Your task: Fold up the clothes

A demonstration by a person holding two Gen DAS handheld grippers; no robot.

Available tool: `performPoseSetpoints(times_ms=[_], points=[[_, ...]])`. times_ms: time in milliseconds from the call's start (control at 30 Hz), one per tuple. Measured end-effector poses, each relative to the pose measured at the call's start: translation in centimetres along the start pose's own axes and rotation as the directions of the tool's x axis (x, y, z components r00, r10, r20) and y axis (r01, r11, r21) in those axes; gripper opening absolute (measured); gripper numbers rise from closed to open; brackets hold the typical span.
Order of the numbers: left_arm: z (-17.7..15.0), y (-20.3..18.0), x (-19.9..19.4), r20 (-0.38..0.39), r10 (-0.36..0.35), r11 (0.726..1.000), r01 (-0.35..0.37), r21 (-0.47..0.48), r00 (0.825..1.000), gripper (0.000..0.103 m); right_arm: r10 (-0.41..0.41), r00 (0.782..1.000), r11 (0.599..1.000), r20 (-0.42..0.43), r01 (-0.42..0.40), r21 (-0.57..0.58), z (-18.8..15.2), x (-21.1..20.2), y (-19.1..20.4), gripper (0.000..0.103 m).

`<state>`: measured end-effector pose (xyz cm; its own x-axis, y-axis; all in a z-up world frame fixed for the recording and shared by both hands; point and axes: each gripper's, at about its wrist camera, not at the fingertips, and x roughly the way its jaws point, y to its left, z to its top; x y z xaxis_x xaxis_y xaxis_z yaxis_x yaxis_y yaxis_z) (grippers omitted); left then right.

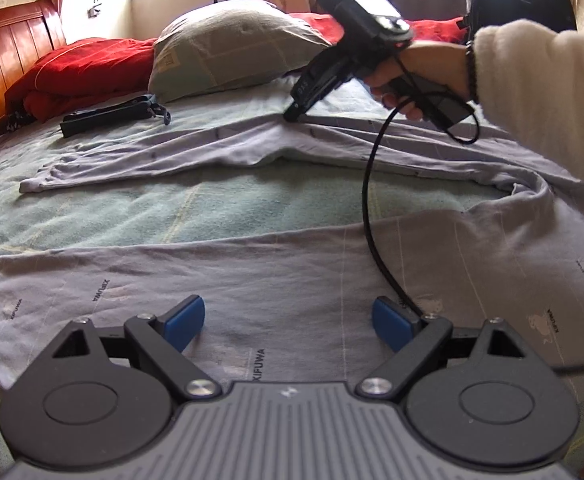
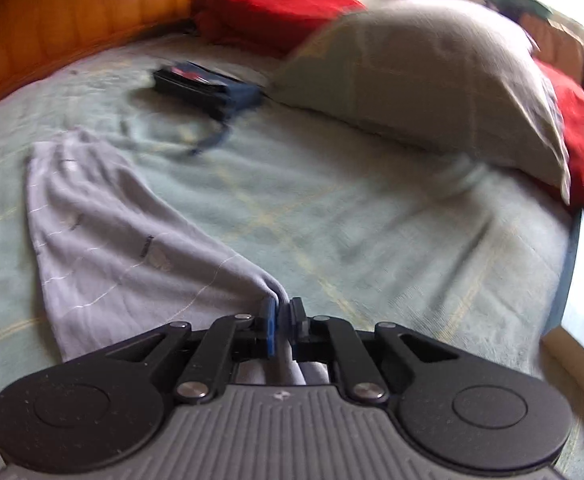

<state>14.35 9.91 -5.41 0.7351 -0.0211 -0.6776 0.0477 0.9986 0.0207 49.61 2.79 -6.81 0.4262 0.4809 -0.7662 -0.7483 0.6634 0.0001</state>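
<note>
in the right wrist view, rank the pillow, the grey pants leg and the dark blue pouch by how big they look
1. pillow, largest in the frame
2. grey pants leg, somewhat smaller, though it lies nearer the camera and runs under the right gripper, so the first two are not a sure call
3. dark blue pouch, clearly smallest

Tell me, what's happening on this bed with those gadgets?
A person is folding a grey pair of pants spread on the bed, holding a two-finger gripper in each hand. The right gripper is shut on a pinch of the far pant leg. The left gripper hangs open over the near leg, gripping nothing. A pillow and a dark pouch lie farther back.
</note>
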Motion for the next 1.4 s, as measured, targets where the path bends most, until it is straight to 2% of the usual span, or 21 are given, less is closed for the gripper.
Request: performPoseSetpoints(times_ms=[67,167,333,367,400,567,633,700,767,833,900,967,1000,1067,1133,1167,1333,1400], points=[[0.0,0.4,-0.3,0.005,-0.023,1.0,0.023,-0.014,1.0,0.091,0.027,1.0,0.998,-0.003,-0.027,0.05,-0.2,0.0,-0.8,0.014],[0.2,1.1,-0.9,0.012,-0.052,0.998,0.052,-0.035,0.999,0.091,0.056,0.998,0.993,0.037,-0.06,0.099,-0.6,-1.1,-1.7,0.029],[0.4,2.3,-1.8,0.014,-0.078,0.995,0.079,-0.067,0.997,0.091,0.033,0.999,0.997,0.043,-0.036,0.073,-1.1,-4.2,-2.2,0.034],[0.5,2.5,-2.1,0.015,-0.092,0.993,0.093,-0.072,0.996,0.091,0.021,0.999,0.997,0.041,-0.024,0.069,-1.4,-4.9,-2.5,0.038],[0.5,2.7,-2.4,0.016,-0.106,0.991,0.107,-0.075,0.994,0.091,0.014,0.999,0.997,0.04,-0.017,0.073,-2.0,-5.6,-2.8,0.043],[1.2,4.7,-4.0,0.053,-0.128,0.986,0.133,-0.098,0.99,0.091,-0.002,0.999,0.995,0.049,-0.003,0.099,-5.4,-9.8,-3.7,0.048],[2.2,6.5,-3.9,0.067,-0.113,0.984,0.121,-0.133,0.991,0.091,0.017,0.998,0.993,0.055,-0.023,0.114,-7.4,-11.8,-3.4,0.059],[3.8,9.0,-3.1,0.092,-0.087,0.977,0.103,-0.186,0.992,0.091,0.057,0.996,0.992,0.067,-0.064,0.11,-9.3,-13.7,-2.3,0.076],[5.5,11.9,-1.6,0.124,-0.07,0.962,0.1,-0.255,0.99,0.089,0.103,0.991,0.987,0.083,-0.112,0.113,-11.0,-15.3,-1.0,0.082],[6.2,15.1,1.0,0.114,-0.055,0.931,0.092,-0.353,0.992,0.088,0.135,0.986,0.981,0.094,-0.146,0.127,-12.5,-16.6,0.3,0.085],[6.6,18.3,3.9,0.089,-0.043,0.887,0.079,-0.455,0.995,0.079,0.16,0.981,0.975,0.108,-0.174,0.138,-13.7,-17.6,1.5,0.087],[7.0,21.6,6.8,0.063,-0.033,0.833,0.062,-0.55,0.997,0.057,0.174,0.976,0.971,0.133,-0.193,0.144,-14.6,-18.4,2.5,0.087],[7.2,23.2,8.2,0.049,-0.03,0.801,0.053,-0.596,0.998,0.055,0.179,0.973,0.967,0.148,-0.202,0.157,-14.9,-18.7,2.7,0.087],[7.1,26.2,10.8,0.035,-0.035,0.73,0.05,-0.681,0.999,0.052,0.188,0.966,0.958,0.178,-0.22,0.181,-15.4,-19.3,3.1,0.088],[6.0,28.1,11.6,0.097,-0.068,0.647,0.118,-0.753,0.993,0.052,0.196,0.96,0.951,0.2,-0.236,0.2,-15.8,-19.8,3.2,0.089],[5.7,28.8,11.7,0.117,-0.068,0.619,0.134,-0.774,0.991,0.053,0.193,0.959,0.952,0.21,-0.234,0.195,-15.8,-20.0,3.4,0.089],[5.1,31.5,13.6,0.192,-0.049,0.493,0.191,-0.849,0.98,0.053,0.189,0.947,0.955,0.259,-0.238,0.175,-15.7,-20.7,3.9,0.091],[5.4,32.5,14.5,0.206,-0.025,0.469,0.193,-0.862,0.978,0.053,0.196,0.943,0.956,0.268,-0.245,0.162,-15.5,-20.8,4.2,0.091]])
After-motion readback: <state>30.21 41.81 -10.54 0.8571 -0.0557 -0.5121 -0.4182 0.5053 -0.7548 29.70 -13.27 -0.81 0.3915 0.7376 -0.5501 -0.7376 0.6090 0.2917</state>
